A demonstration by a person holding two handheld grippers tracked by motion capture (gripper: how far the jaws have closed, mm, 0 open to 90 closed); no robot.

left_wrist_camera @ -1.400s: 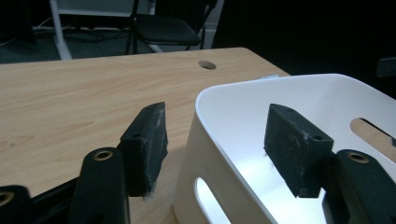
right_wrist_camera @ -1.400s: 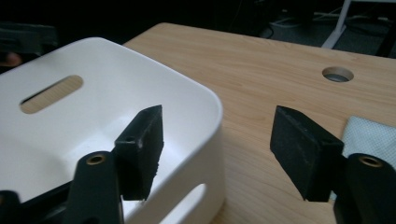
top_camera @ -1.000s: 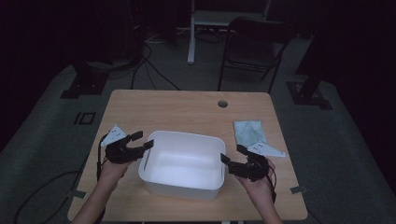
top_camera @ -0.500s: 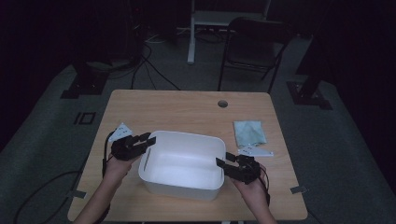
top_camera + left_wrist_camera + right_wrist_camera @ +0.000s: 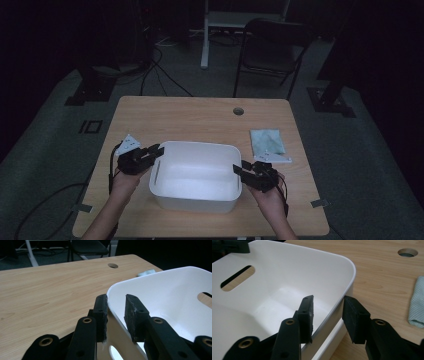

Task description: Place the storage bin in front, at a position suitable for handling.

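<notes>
Both forearms bare, no sleeves. Left hand-held gripper (image 5: 159,151): black body, grey 3-cornered plate on top, black cable trailing back. Right hand-held gripper (image 5: 237,172): black w/ thin cable. Jaws = black bars w/ brass-ringed holes; rough, scuffed black pads (image 5: 132,315).

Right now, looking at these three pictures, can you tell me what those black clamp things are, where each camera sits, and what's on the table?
A person holds a hand-held clamp in each hand: the left gripper and the right gripper. One camera looks down from above; the others ride on each gripper, looking along its black jaws. On the wooden table stands an empty white tub, with a pale green cloth to its right. Each gripper straddles one side wall of the tub, one jaw inside, one outside. The jaws have just been closing, but gaps still show, so nothing is clamped yet.
</notes>
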